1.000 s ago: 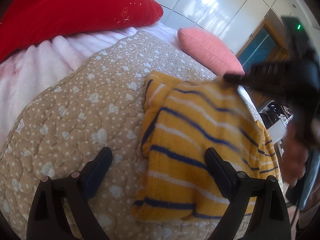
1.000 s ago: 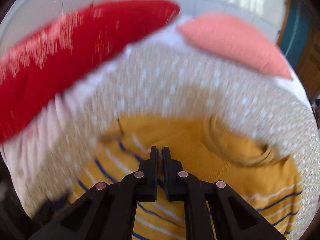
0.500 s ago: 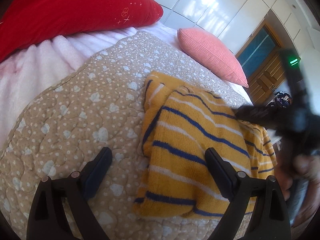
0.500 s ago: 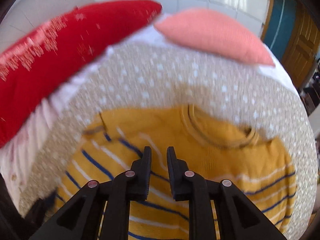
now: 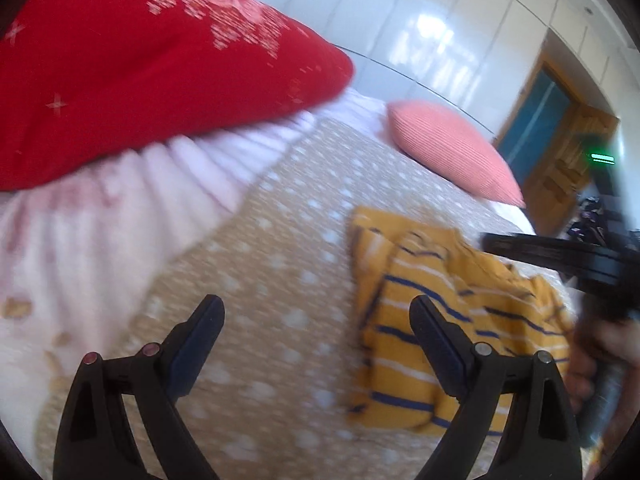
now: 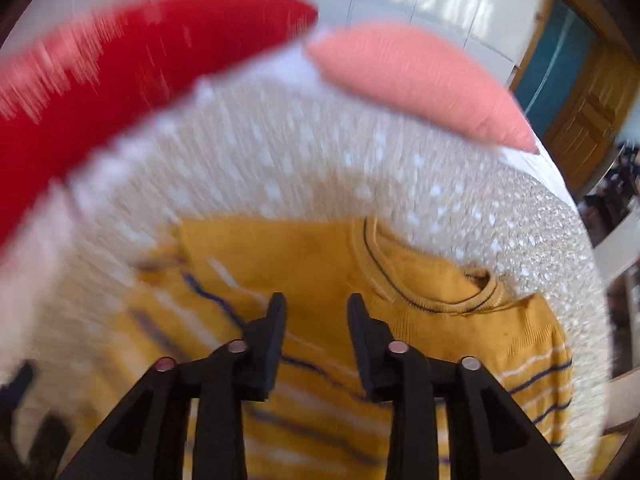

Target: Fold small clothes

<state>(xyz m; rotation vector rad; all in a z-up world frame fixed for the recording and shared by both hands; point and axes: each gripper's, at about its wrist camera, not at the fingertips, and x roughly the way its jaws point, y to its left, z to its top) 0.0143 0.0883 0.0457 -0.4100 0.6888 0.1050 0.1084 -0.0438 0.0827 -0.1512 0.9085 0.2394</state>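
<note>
A small yellow sweater [image 5: 424, 312] with blue and white stripes lies partly folded on the beige dotted quilt [image 5: 280, 264]. In the right wrist view the sweater [image 6: 320, 272] shows its round collar toward the far right. My left gripper [image 5: 316, 312] stands wide open above the quilt, just left of the sweater, holding nothing. My right gripper [image 6: 316, 308] hovers over the sweater's upper part; its jaws are opening with nothing pinched between them. From the left wrist view the right gripper [image 5: 520, 246] reaches in over the sweater's far right side, with a hand [image 5: 600, 344] behind it.
A big red pillow [image 5: 140, 80] and a pink ribbed cushion [image 5: 452, 152] lie at the bed's far end, above a pale pink fleece blanket [image 5: 120, 208]. A wooden door [image 6: 588, 112] and glossy white cabinets stand beyond the bed on the right.
My right gripper went from shut to opening and let the sweater's folded edge drop onto the garment. The left gripper rose and tilted up, staying open.
</note>
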